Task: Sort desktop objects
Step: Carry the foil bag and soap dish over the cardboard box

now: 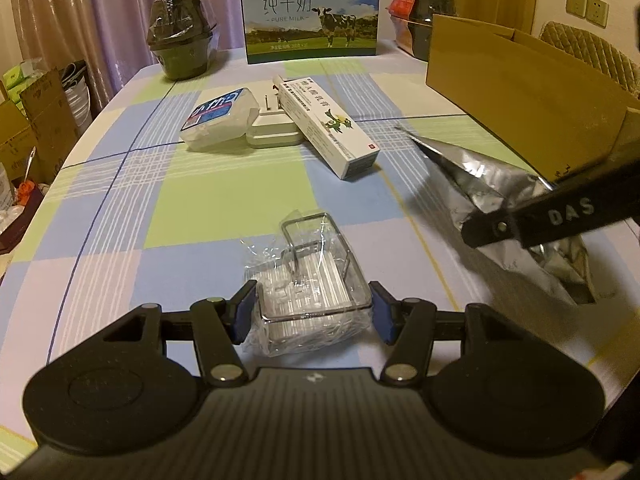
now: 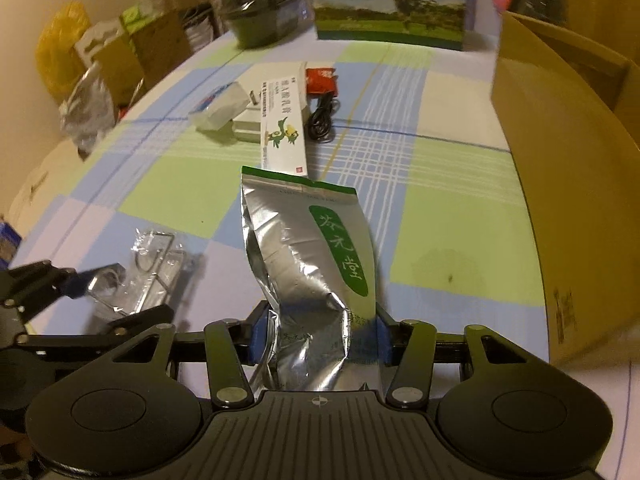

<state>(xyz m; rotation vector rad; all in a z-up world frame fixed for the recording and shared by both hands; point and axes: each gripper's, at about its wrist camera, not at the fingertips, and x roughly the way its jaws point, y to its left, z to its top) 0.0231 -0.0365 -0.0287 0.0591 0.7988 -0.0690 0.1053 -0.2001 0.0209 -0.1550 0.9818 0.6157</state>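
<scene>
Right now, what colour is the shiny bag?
Silver foil bag, with a green label and green top edge. The right wrist view shows it best.

open tablecloth [image 1: 224, 200] mid-table, cardboard box [image 1: 520, 100] walling right edge, clutter beyond

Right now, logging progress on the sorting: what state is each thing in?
Left gripper: open around wrapped wire rack, which lies on the table.
Right gripper: shut on silver pouch, sealed, crumpled.
Cardboard box: open.
Long white box: closed, lying flat.
Black cable: coiled.
</scene>
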